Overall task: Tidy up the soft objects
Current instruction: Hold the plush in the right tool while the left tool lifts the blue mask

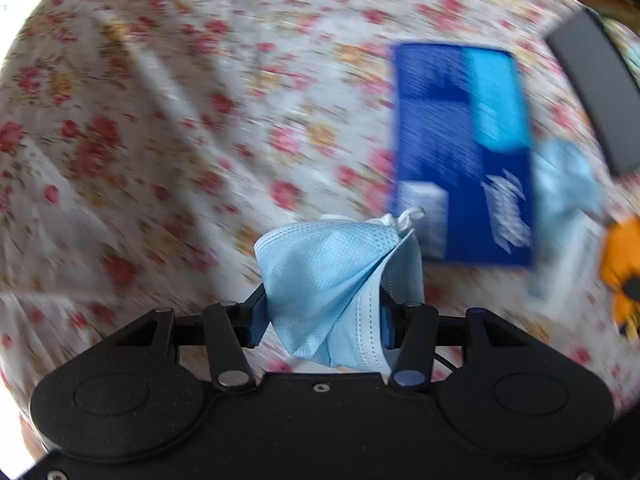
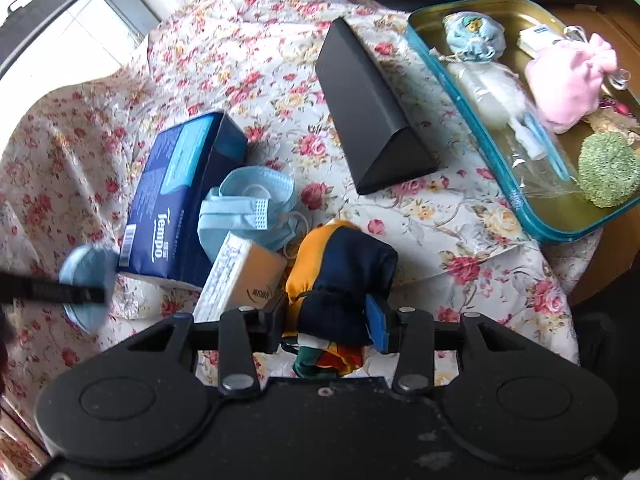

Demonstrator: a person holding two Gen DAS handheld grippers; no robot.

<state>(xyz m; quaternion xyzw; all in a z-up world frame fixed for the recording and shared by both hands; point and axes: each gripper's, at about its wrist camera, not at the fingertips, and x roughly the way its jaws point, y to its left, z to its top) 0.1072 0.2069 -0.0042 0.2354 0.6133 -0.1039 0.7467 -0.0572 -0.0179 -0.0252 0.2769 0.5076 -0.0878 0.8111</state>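
Note:
My left gripper (image 1: 324, 316) is shut on a crumpled light-blue face mask (image 1: 336, 280) and holds it above the floral cloth; the same mask (image 2: 86, 276) shows blurred at the left of the right wrist view. My right gripper (image 2: 328, 320) is shut on a stuffed fabric pouch in orange and navy (image 2: 344, 276), lifted just over the cloth. On the cloth lie more blue masks (image 2: 252, 208), a blue Tempo tissue pack (image 2: 176, 196), also blurred in the left wrist view (image 1: 460, 152), and a small orange-and-white box (image 2: 244, 276).
A black triangular case (image 2: 368, 108) lies in the middle of the floral cloth (image 2: 256, 52). A teal-rimmed tray (image 2: 516, 200) at the right holds a pink pouch (image 2: 568, 76), a green pompom (image 2: 608, 168), a blue fabric piece and a plastic-wrapped item.

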